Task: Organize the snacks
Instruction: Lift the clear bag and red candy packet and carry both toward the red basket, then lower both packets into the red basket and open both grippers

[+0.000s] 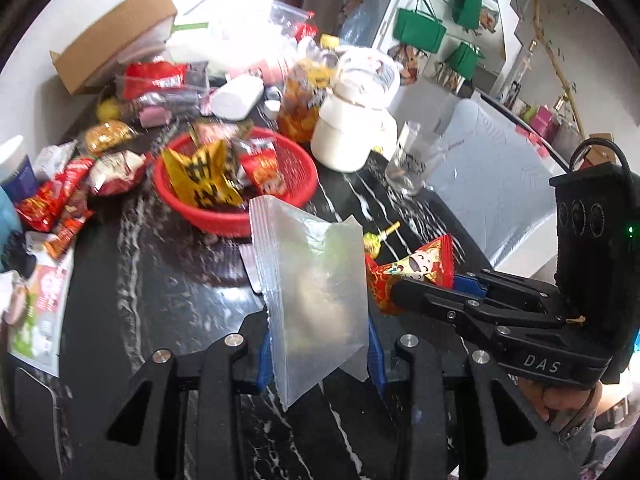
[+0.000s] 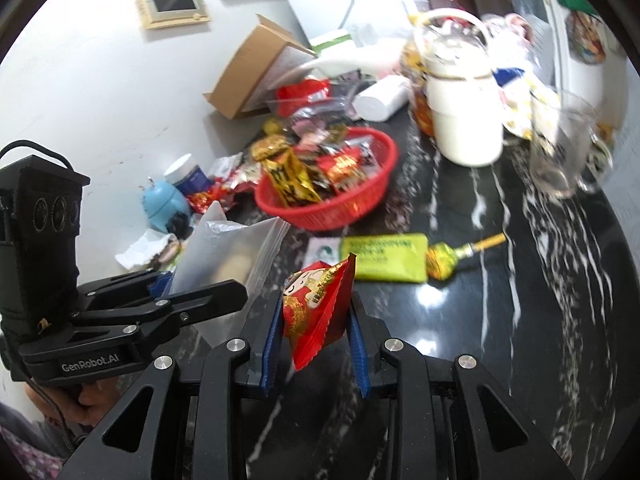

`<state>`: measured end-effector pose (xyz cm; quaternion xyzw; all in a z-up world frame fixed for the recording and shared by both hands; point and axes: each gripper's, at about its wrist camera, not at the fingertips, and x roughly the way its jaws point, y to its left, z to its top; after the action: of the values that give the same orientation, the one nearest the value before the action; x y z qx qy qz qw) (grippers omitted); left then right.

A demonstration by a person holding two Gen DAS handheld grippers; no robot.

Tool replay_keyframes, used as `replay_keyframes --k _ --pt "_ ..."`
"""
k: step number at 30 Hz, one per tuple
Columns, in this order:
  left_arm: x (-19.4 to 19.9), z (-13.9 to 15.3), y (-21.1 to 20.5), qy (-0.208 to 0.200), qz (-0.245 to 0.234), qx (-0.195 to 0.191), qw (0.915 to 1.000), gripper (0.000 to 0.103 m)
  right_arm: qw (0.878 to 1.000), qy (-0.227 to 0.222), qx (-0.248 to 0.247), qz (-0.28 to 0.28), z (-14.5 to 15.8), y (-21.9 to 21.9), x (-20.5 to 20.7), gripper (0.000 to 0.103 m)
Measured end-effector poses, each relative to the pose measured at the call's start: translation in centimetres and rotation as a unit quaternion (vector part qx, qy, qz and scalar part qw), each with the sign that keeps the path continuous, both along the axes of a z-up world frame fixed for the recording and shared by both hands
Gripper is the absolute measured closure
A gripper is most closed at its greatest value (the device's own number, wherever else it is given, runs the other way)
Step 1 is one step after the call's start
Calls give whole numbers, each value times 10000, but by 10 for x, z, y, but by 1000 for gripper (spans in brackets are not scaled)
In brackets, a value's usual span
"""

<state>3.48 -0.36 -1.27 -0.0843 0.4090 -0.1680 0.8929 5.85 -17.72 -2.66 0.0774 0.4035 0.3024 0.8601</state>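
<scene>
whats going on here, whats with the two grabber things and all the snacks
A person is sorting snacks with a handheld gripper in each hand. The left gripper is shut on a clear zip bag, held upright above the dark marble table. The right gripper is shut on a red snack packet, right beside the bag. A red basket behind already holds several packets; a green packet and a gold-wrapped lollipop lie loose on the table.

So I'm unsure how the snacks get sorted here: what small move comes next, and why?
Probably bring the right gripper with its red snack packet to the clear zip bag in the left gripper: both are shut on their loads and close together.
</scene>
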Motion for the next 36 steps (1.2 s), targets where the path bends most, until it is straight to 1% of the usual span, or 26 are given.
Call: replay_keyframes --k 8,11,18,27,36 --pt "3 30 10 -448 176 20 9988 67 9986 -430 -137 276 29 15 13 73" --pt "10 39 14 -576 215 -35 9981 67 9978 -558 -164 331 38 18 17 73" --pt "27 48 21 -704 284 -66 9971 67 9965 -744 -174 350 51 24 34 73" --pt "60 48 28 -761 326 82 9965 67 9956 -826 -306 330 57 31 65 73" --pt "101 27 31 -558 384 279 9973 67 9958 -693 -511 303 44 36 107 73"
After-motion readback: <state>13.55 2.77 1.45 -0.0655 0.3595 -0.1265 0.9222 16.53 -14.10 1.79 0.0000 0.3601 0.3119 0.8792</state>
